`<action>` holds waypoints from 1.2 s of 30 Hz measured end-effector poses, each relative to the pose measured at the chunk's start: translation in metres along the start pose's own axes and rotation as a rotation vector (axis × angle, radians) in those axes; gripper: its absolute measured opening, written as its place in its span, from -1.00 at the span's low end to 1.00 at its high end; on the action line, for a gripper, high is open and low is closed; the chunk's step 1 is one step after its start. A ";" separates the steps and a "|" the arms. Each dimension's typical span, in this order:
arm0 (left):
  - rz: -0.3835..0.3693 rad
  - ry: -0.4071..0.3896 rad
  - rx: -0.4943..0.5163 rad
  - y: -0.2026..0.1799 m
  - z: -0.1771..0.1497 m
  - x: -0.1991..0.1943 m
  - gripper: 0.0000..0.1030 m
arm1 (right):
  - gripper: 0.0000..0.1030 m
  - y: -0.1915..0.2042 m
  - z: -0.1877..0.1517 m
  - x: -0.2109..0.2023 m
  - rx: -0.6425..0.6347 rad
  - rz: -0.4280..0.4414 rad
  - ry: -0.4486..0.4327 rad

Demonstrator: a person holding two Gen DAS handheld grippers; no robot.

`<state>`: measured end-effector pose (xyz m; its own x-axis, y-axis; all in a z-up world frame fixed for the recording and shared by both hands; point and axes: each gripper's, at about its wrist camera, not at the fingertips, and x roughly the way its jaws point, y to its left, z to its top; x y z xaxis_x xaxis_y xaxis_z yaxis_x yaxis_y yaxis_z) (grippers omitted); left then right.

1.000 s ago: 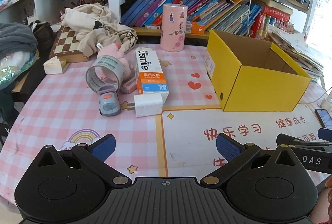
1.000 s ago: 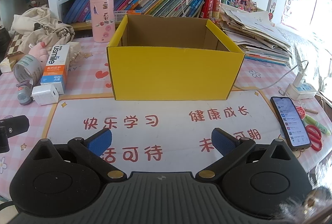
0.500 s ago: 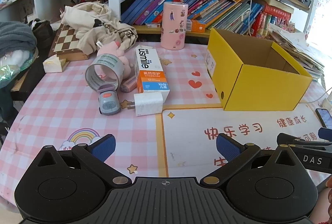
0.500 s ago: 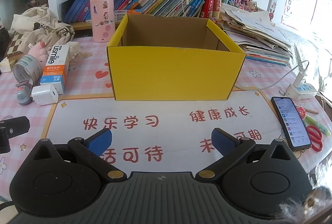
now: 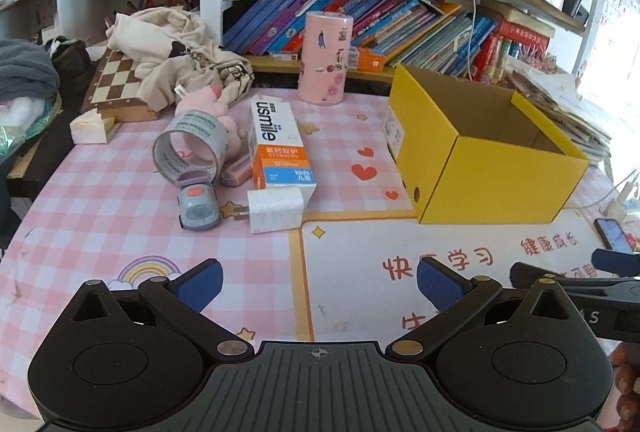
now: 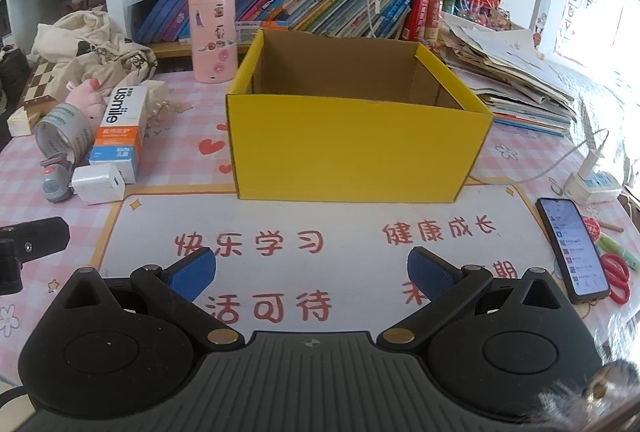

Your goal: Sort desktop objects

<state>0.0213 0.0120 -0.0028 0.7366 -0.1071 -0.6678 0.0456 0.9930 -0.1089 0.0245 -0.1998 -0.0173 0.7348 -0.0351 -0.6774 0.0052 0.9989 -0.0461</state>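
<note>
My left gripper (image 5: 318, 282) spread wide, empty | my right gripper (image 6: 311, 272) likewise, over the mat | white charger (image 5: 275, 210) ahead-left of my left jaws | toothpaste box (image 5: 276, 144) just behind it | yellow box (image 6: 356, 136) straight beyond my right jaws

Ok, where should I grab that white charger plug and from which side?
Grip the charger plug across its two flat side faces with the left hand-held gripper, coming from above. It lies flat, prongs pointing left toward the toy car, toothpaste box close behind.
</note>
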 end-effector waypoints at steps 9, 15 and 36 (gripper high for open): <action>0.014 0.023 -0.059 0.018 0.001 0.001 1.00 | 1.00 0.018 0.008 0.003 -0.046 0.037 -0.005; 0.004 0.032 -0.083 0.024 -0.001 0.001 1.00 | 1.00 0.031 0.013 0.002 -0.108 0.098 -0.021; 0.147 -0.065 -0.210 0.077 0.006 0.006 1.00 | 0.99 0.094 0.045 0.046 -0.232 0.340 -0.030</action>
<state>0.0334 0.0880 -0.0111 0.7674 0.0476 -0.6394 -0.2008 0.9649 -0.1691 0.0894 -0.1065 -0.0196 0.6876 0.3002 -0.6612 -0.3919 0.9200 0.0101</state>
